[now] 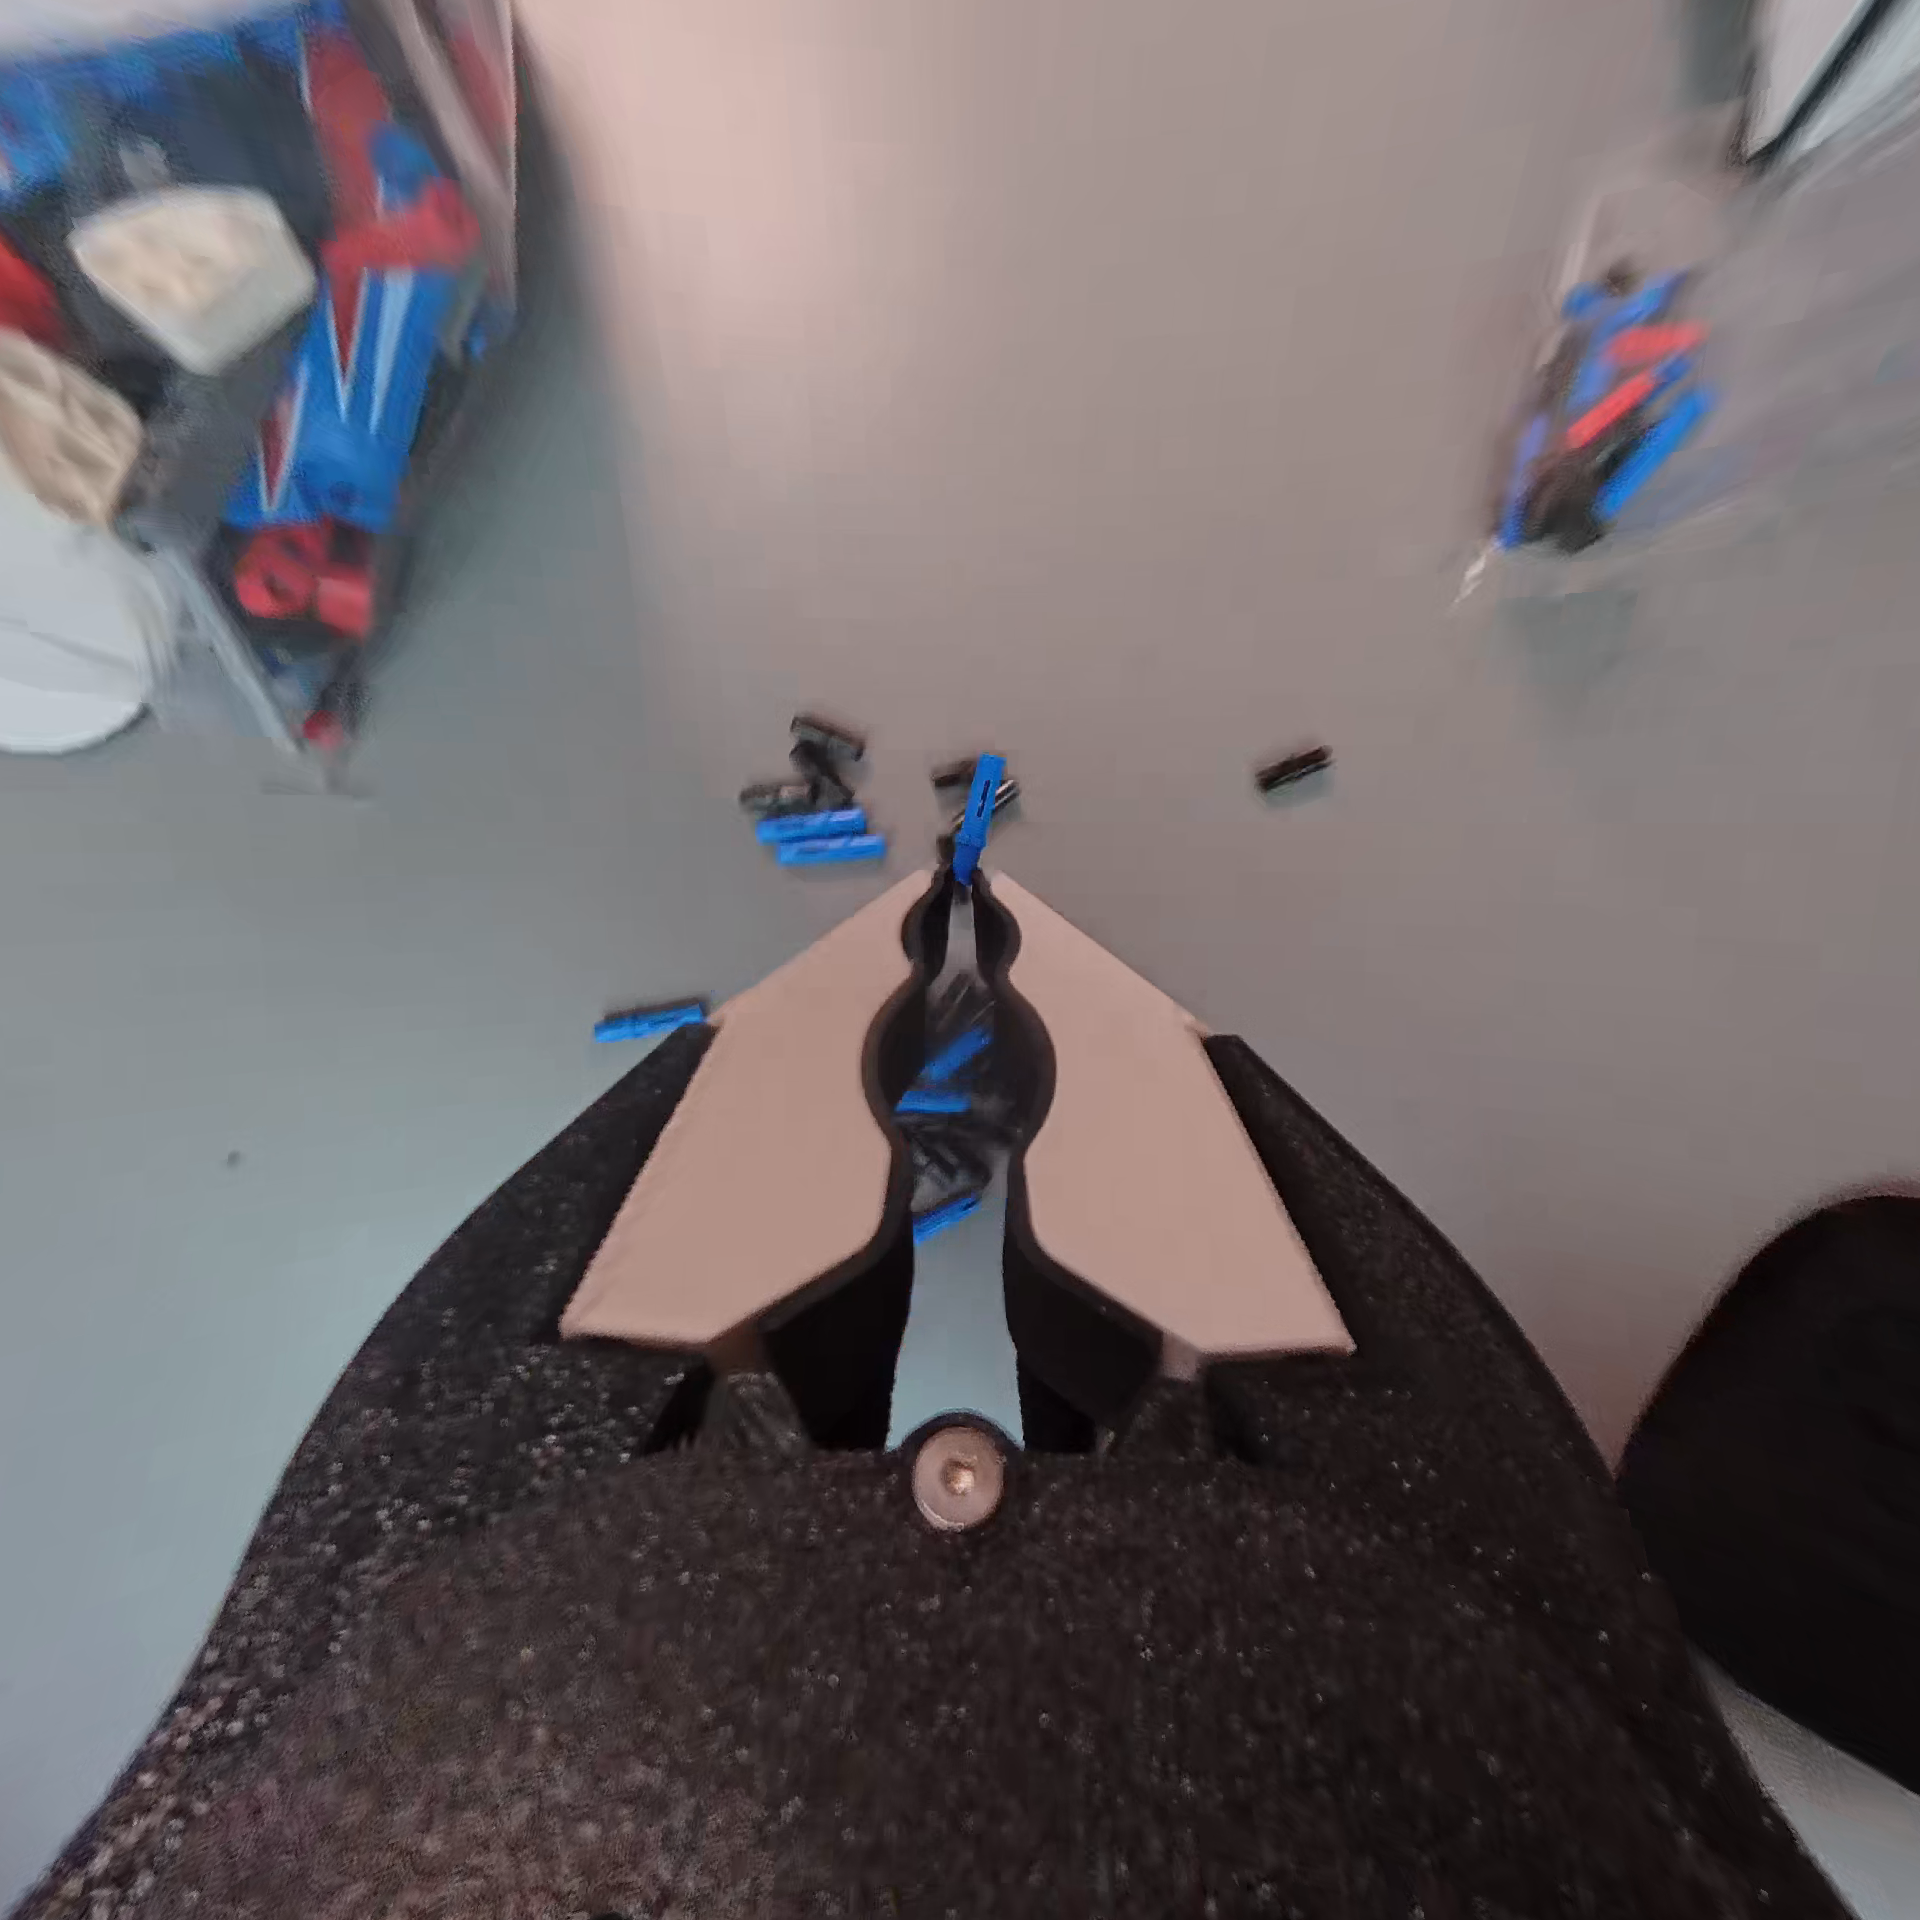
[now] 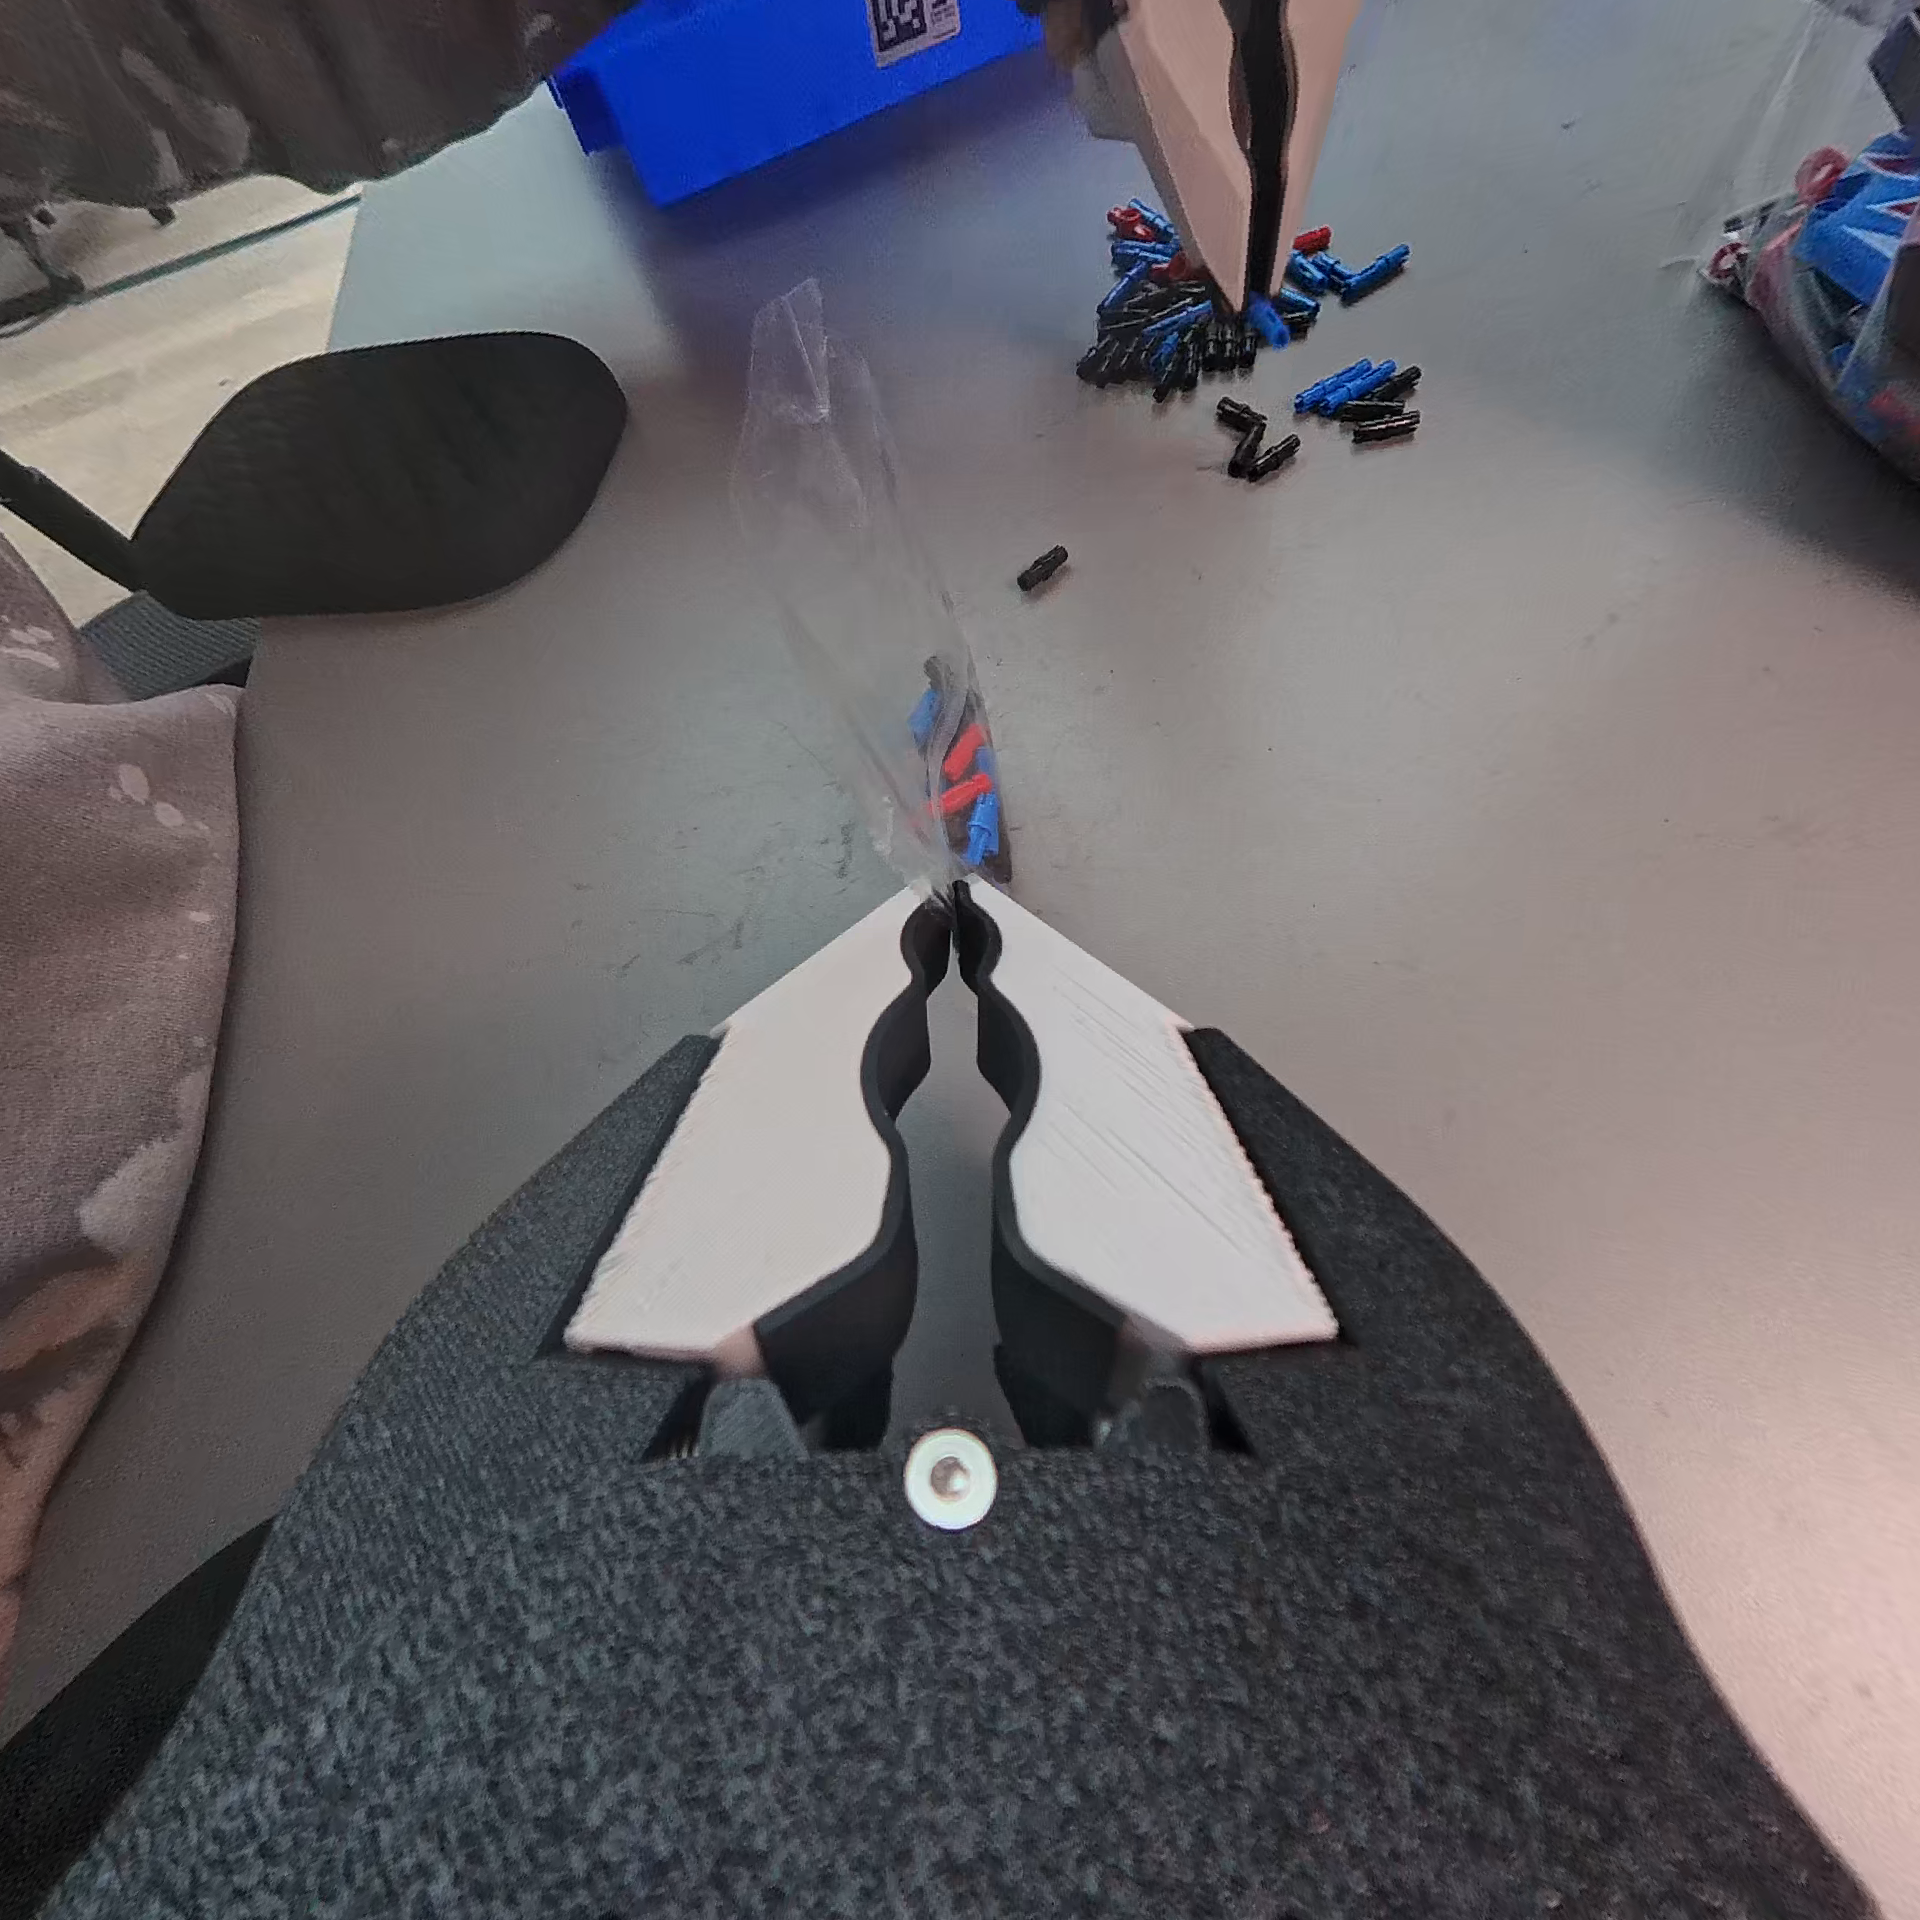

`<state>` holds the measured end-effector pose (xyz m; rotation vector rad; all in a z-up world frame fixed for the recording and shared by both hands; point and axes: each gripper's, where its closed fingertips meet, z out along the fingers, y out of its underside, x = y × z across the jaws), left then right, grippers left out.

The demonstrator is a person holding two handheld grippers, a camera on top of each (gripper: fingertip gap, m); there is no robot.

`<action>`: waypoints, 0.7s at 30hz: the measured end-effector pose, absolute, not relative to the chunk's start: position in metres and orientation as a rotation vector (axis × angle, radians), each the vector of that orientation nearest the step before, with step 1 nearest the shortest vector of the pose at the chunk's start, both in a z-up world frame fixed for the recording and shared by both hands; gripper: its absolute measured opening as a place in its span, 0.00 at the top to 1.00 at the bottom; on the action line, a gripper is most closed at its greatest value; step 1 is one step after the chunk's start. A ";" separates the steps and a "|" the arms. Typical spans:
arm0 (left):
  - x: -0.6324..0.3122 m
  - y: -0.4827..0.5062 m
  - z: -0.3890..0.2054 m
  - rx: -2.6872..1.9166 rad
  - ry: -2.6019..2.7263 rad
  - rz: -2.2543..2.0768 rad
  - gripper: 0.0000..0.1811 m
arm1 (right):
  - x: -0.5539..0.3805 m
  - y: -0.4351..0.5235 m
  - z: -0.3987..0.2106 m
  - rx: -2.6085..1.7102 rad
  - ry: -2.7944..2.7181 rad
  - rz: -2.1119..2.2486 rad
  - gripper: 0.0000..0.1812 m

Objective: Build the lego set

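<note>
My left gripper (image 1: 964,878) is shut on a small blue pin (image 1: 977,816), held just above a pile of blue, black and red pins (image 2: 1195,312) on the grey table. The right wrist view shows the same left gripper (image 2: 1252,301) at the pile, with the blue pin (image 2: 1270,317) at its tips. My right gripper (image 2: 954,899) is shut on the edge of a clear plastic bag (image 2: 831,499) that holds a few blue, red and black pins (image 2: 961,769), lifted over the table nearer the front.
A blue bin (image 2: 769,94) stands at the far edge. A clear bag of larger blue and red parts (image 1: 343,343) lies at the left, also at the right edge (image 2: 1849,281). Loose black pins (image 2: 1042,568) lie scattered. A black chair seat (image 2: 384,468) sits beside the table. The tips of one gripper are about 20 cm away from the tips of the other.
</note>
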<state>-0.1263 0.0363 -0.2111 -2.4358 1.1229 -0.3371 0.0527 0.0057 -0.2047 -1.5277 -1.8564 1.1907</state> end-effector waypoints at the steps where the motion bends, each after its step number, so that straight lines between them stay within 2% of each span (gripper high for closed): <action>1: -0.109 0.033 -0.193 -2.365 1.120 -0.413 0.98 | 0.052 0.006 -0.205 -1.529 -1.857 1.190 1.00; 5: -0.025 0.002 -0.132 -2.107 1.227 -0.672 0.98 | 0.051 0.006 -0.206 -1.538 -1.854 1.187 1.00; 10: 0.024 -0.013 -0.137 -2.125 1.289 -0.714 0.97 | 0.051 0.005 -0.206 -1.530 -1.859 1.170 1.00; 13: 0.025 -0.012 -0.141 -2.137 1.284 -0.691 0.97 | 0.052 0.005 -0.206 -1.531 -1.858 1.170 1.00; 16: 0.021 -0.018 -0.136 -2.113 1.282 -0.735 0.91 | 0.052 0.005 -0.206 -1.531 -1.862 1.174 1.00; 21: -0.042 0.010 -0.149 -2.207 1.129 -0.553 0.91 | 0.052 0.005 -0.206 -1.532 -1.862 1.176 1.00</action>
